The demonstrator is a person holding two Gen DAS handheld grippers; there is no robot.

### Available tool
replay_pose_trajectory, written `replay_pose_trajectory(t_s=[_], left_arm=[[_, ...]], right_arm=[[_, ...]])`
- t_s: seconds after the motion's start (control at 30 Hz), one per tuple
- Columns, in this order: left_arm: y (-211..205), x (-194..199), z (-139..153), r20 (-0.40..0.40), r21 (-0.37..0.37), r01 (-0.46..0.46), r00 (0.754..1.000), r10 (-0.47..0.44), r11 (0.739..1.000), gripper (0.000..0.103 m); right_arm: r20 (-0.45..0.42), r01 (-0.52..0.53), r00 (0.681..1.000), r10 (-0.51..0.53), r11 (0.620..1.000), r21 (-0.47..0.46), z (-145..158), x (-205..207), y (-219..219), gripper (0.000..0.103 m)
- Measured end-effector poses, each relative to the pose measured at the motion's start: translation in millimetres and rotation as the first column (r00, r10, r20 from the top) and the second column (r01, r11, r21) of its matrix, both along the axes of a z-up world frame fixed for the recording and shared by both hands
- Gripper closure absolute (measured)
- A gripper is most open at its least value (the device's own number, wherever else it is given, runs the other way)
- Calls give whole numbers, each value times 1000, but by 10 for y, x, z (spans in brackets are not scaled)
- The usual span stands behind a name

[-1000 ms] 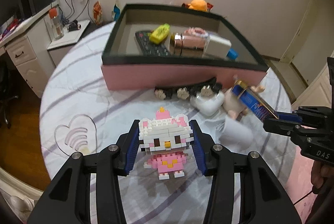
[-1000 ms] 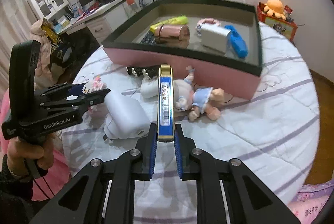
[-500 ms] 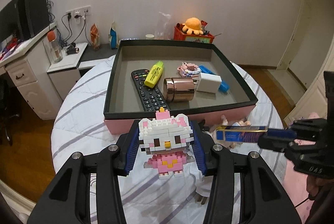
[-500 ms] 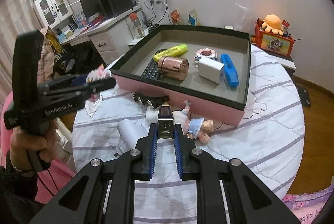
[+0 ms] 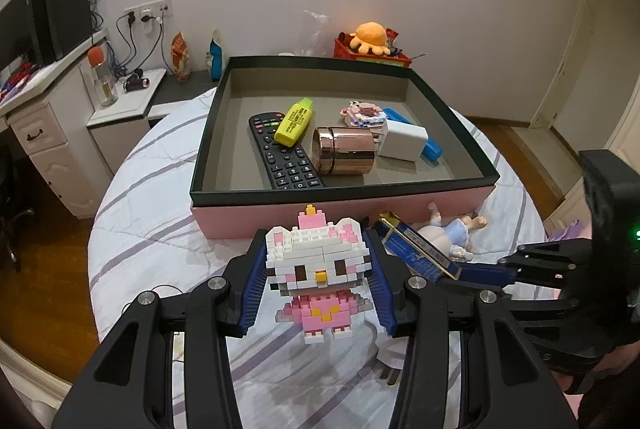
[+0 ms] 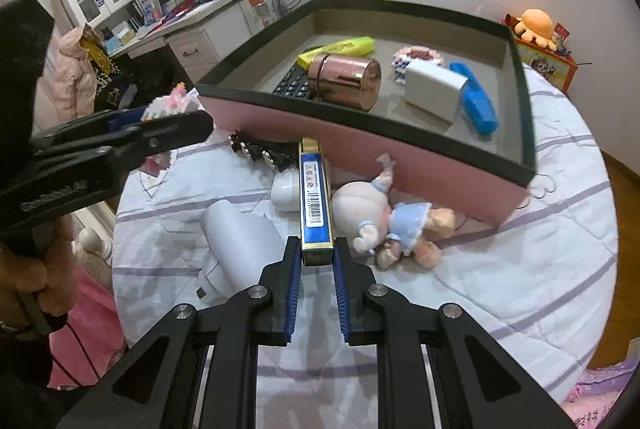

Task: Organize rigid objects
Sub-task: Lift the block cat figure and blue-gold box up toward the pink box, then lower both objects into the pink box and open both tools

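At lower centre, the left gripper (image 5: 318,275) clamped a block-built cat figure (image 5: 318,269) below the pink box (image 5: 340,211).

- Even, fairly dim indoor light, with soft shadows on the bedspread (image 5: 152,213).
- Strong fisheye bending and dark corners in both views.
- Copper tin (image 6: 345,79) shows glare.

Glossy rose-gold metal cylinder (image 5: 343,156); matt black-rimmed pink cardboard box (image 5: 340,216) (grey lining); studded white-and-pink plastic brick cat (image 5: 318,271); soft striped white cloth (image 6: 500,281) beneath.
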State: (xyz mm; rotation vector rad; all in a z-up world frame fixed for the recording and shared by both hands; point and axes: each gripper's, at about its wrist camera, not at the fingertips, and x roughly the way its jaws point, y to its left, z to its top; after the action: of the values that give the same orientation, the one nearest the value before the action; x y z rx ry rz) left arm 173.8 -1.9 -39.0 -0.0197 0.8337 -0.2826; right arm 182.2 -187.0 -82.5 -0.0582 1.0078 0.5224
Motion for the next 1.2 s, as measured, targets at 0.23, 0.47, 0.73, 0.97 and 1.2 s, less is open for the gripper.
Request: replay_pose_trajectory(t_s=[0.23, 0.47, 0.73, 0.97, 1.2], left_arm=[[7, 6, -37, -6, 2, -4, 1000, 4, 1000, 56], [-22, -12, -56, -9, 3, 1, 1000, -1, 1000, 56], [-4, -25, -57, -6, 7, -13, 1000, 13, 1000, 56], [-15, -13, -6, 5, 8, -5, 1000, 5, 1000, 56], [-90, 111, 212, 58, 14, 17, 998, -18, 1000, 56]], right_arm=[[-9, 10, 1000, -10, 1000, -2, -56, 18, 42, 87], [-23, 28, 999, -27, 1000, 13, -52, 46, 53, 87], [-4, 49, 999, -49, 998, 48, 8, -26, 9, 88], [18, 80, 996, -83, 992, 100, 162, -82, -169, 88], [97, 99, 989, -112, 987, 129, 529, -63, -325, 88]])
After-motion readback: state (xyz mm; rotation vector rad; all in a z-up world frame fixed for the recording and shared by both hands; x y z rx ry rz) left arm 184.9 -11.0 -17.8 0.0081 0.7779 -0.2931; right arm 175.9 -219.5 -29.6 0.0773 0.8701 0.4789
